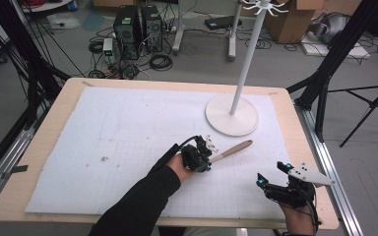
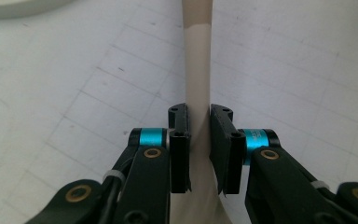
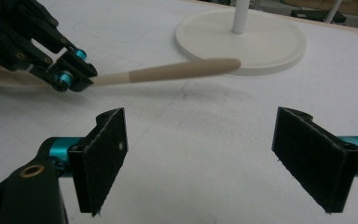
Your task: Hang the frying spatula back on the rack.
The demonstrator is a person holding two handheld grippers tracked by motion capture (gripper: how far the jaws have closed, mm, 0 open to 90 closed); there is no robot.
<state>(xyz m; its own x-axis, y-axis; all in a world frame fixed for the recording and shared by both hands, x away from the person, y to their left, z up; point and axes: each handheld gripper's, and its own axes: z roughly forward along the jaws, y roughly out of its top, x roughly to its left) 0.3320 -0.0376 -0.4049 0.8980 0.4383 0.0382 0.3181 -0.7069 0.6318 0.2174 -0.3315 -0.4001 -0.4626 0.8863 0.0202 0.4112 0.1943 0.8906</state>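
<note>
White mat [image 1: 103,142] | spatula [image 1: 234,149] clamped between left tongs [image 1: 203,156], seemingly lifted

A light wooden tabletop [image 1: 54,118] carries a white gridded mat [image 1: 128,128] that covers nearly all of it, leaving bare wood as a border. On the mat's far right part stands the round white base [image 1: 232,116] of a coat stand. Near the mat's left part sits a small dark speck [image 1: 104,159], perhaps a scuff.
</note>
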